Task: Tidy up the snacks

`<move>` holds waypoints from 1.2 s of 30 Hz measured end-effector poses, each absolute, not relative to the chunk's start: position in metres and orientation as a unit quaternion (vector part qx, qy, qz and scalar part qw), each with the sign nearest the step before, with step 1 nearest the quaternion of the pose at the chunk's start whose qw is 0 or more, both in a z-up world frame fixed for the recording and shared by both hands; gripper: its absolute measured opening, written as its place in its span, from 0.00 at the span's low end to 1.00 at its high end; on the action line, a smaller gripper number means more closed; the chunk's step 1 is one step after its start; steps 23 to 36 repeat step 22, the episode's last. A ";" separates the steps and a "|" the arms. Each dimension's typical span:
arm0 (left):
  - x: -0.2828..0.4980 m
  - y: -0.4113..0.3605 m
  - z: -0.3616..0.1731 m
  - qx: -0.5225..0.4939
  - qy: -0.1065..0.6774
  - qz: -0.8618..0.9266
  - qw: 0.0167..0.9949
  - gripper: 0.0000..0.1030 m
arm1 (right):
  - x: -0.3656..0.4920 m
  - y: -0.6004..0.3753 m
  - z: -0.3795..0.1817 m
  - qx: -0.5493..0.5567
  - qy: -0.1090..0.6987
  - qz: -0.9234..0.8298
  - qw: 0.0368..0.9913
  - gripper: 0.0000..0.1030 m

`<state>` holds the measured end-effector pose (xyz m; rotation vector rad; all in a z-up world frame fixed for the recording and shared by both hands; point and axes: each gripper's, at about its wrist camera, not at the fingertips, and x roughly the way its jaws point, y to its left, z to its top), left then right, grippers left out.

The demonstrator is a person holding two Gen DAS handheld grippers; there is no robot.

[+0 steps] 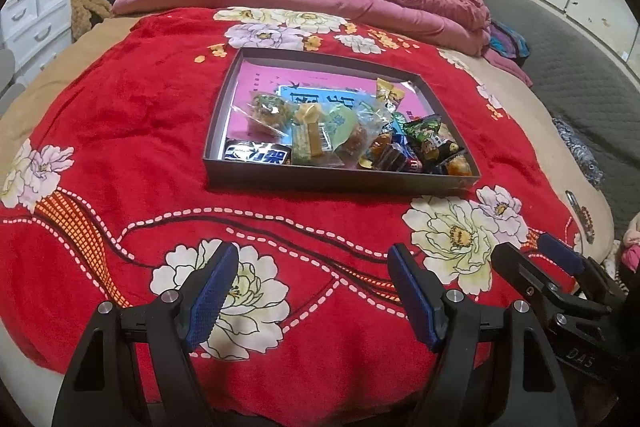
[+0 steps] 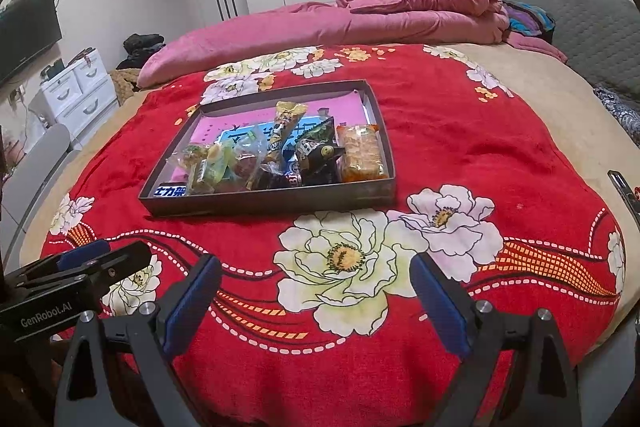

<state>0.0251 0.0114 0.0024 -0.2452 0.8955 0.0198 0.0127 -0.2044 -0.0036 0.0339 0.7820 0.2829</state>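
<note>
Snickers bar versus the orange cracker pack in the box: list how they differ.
The Snickers bar is a dark wrapper with white lettering; the cracker pack is clear with orange trim, its crackers showing through. The bar lies along the box's near wall at its left corner; the pack lies along the right wall, running front to back. The bar looks slimmer, the pack broader. Both lie flat inside the box, sealed, with neither tool touching them.

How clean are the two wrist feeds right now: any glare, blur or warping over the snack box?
Left wrist view: sharp, evenly lit indoors, small glints on the clear snack wrappers in the shallow dark cardboard box; fisheye bows the red floral blanket, corners black. Right wrist view: equally sharp, same curved warping, faint shine on the orange biscuit pack, no heavy shadows.
</note>
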 end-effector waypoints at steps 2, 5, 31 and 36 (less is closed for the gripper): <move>0.025 0.010 0.002 -0.112 0.433 0.015 0.894 0.76 | 0.013 -0.205 -0.004 0.016 0.380 0.137 0.915 0.94; 0.025 0.010 0.003 -0.104 0.433 0.028 0.895 0.76 | 0.013 -0.204 -0.004 0.016 0.380 0.137 0.915 0.94; 0.022 0.027 0.015 -0.130 0.399 0.054 0.906 0.76 | 0.026 -0.224 0.005 0.041 0.359 0.098 0.927 1.00; 0.022 0.027 0.015 -0.130 0.399 0.054 0.906 0.76 | 0.026 -0.224 0.005 0.041 0.359 0.098 0.927 1.00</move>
